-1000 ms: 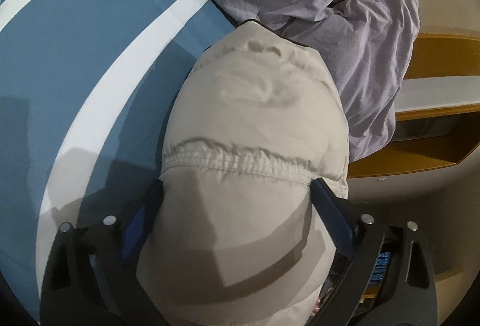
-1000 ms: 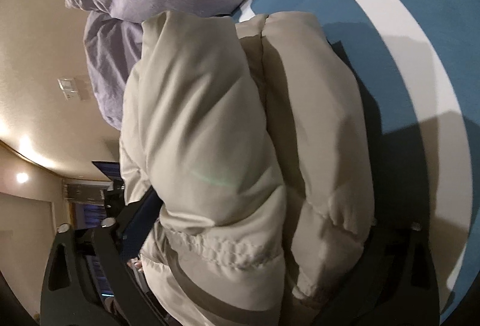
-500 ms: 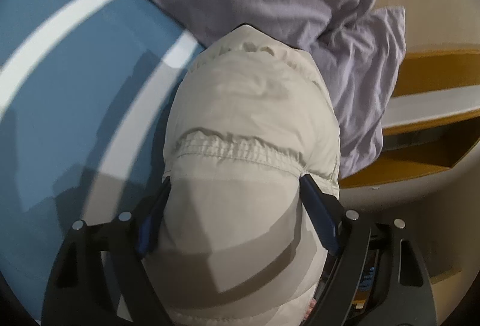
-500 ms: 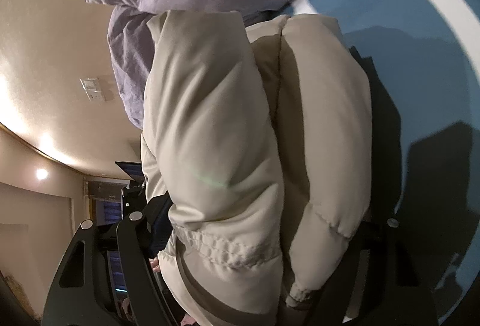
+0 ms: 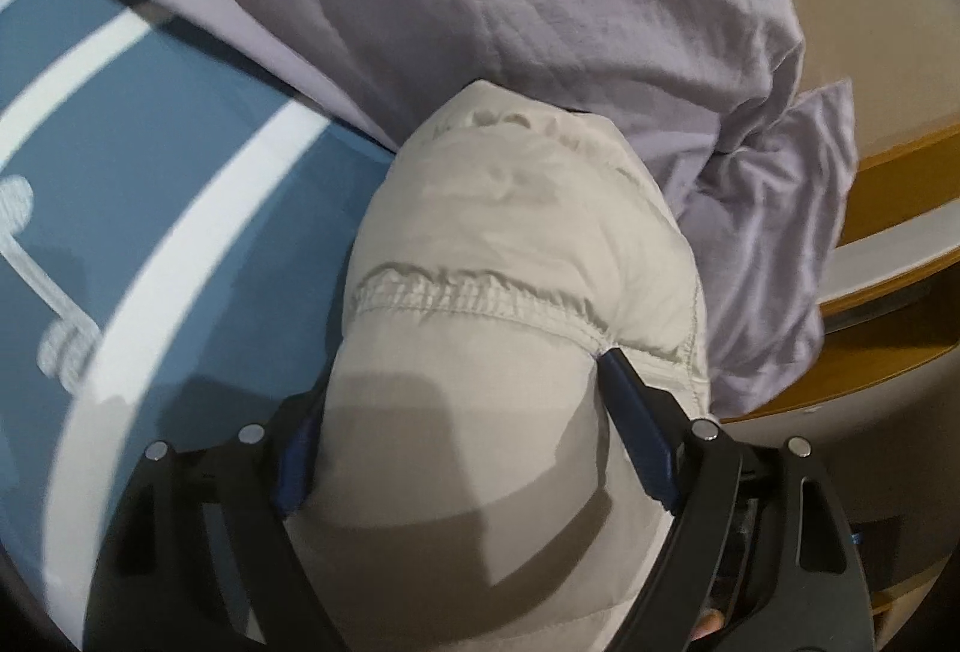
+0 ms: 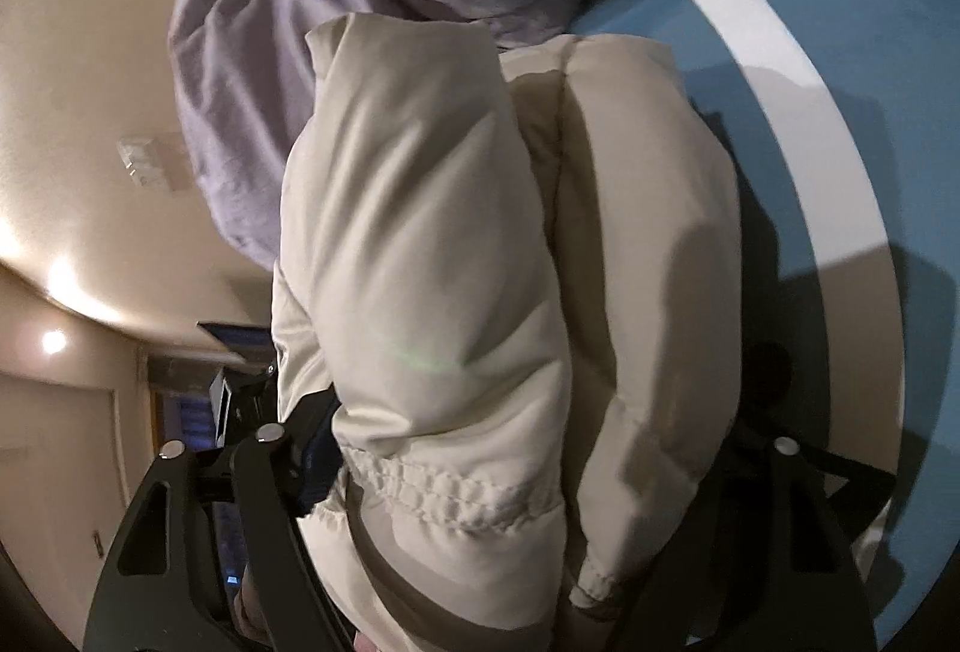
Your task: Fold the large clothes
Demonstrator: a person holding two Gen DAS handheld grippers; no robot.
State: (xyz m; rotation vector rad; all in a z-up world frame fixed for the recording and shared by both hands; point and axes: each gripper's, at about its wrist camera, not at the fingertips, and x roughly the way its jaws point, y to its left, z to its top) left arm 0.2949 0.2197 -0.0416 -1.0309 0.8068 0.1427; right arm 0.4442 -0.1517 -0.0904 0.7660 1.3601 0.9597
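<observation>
A puffy cream quilted jacket (image 5: 516, 328) fills the space between both tools, bunched into a thick roll above a blue bedcover with broad white stripes (image 5: 150, 208). The left gripper (image 5: 480, 448) is clamped on the jacket, its blue-padded fingers (image 5: 636, 448) pressing either side just below an elasticated seam. The right gripper (image 6: 528, 472) squeezes the same jacket (image 6: 432, 244), where two padded folds lie side by side. The roll's far end touches a crumpled lilac sheet (image 5: 540, 3). Wooden shelving (image 5: 900, 172) stands beyond the sheet.
</observation>
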